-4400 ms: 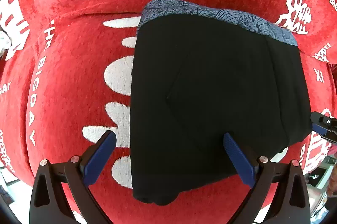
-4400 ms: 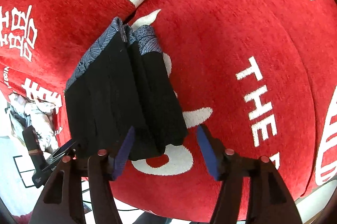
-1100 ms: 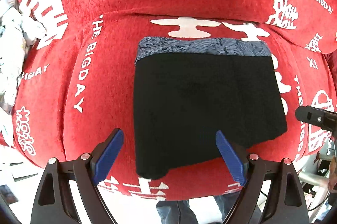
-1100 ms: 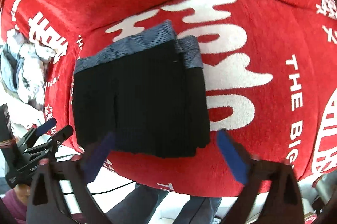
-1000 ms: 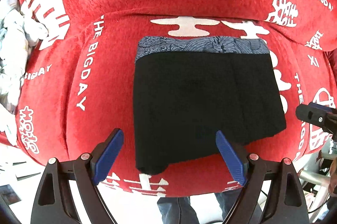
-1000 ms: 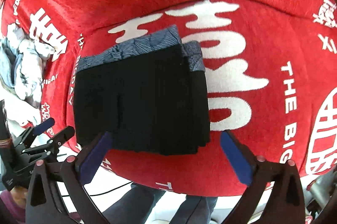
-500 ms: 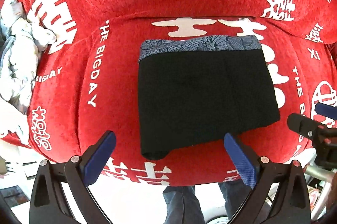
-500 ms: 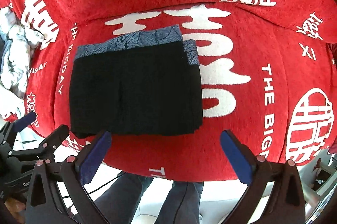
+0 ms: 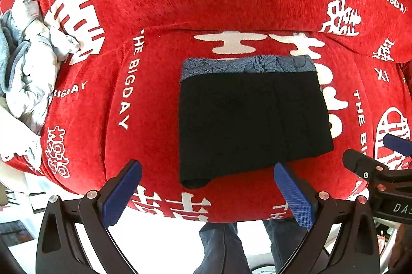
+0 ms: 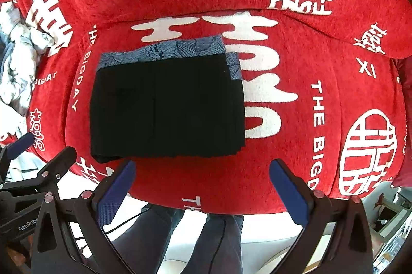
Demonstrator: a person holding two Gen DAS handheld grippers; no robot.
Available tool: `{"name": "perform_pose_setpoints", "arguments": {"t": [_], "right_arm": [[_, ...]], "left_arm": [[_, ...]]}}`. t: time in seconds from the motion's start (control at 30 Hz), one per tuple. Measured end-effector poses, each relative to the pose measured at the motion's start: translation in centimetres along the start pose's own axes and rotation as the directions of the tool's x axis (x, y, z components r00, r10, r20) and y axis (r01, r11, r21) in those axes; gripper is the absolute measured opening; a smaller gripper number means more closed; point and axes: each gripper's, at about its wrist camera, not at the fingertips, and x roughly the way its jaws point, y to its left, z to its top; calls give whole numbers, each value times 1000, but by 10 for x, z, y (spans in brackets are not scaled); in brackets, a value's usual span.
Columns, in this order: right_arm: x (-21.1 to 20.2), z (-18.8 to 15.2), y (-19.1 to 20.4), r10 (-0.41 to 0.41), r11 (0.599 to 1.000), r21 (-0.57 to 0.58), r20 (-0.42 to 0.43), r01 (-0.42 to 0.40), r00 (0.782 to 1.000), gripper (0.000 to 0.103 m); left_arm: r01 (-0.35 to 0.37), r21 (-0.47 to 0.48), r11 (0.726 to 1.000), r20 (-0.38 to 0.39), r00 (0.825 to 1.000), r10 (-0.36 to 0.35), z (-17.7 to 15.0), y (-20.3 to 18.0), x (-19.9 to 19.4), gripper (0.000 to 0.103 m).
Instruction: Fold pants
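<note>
The pants (image 9: 253,119) lay folded into a compact black rectangle on the red cushion (image 9: 154,106), near the middle of the seat in the left wrist view and toward nine o'clock of centre in the right wrist view. A blue patterned waistband (image 9: 247,66) ran along the twelve o'clock edge of the bundle, and in the right wrist view a second strip of it (image 10: 234,65) peeked out at the two o'clock corner, where the layers did not sit quite flush. The left gripper (image 9: 206,193) hung clear of the cloth at six o'clock, its blue pads spread wide with nothing between them; the pad at five o'clock overlapped the hem in the picture, though contact could not be judged. The right gripper (image 10: 202,190) was likewise splayed and empty, below the near edge of the bundle and apart from it. Each tool showed at the margin of the other's view, at three and at eight o'clock. A heap of pale laundry (image 9: 28,62) sat at nine o'clock, beside the cushion, untouched. Judged from this, the folding looked essentially complete: the garment was doubled over, squared and released. All that seemed left was perhaps neatening the stepped corner and the rolled lip (image 9: 193,182) at seven o'clock.
</note>
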Motion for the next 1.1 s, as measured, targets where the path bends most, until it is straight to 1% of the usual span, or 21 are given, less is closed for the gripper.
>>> {"name": "perform_pose_setpoints", "arguments": {"t": [0.67,1.1], "right_arm": [[-11,5,13,-31,999,-35,5,31,1000,103],[-10,10,8,-49,998,-43,1,49,999,103]], "left_arm": [[21,-15,1000,-1,1000,-21,3,7,-6,103],[0,10,1000,-13,1000,1,4,2,-2,103]]}}
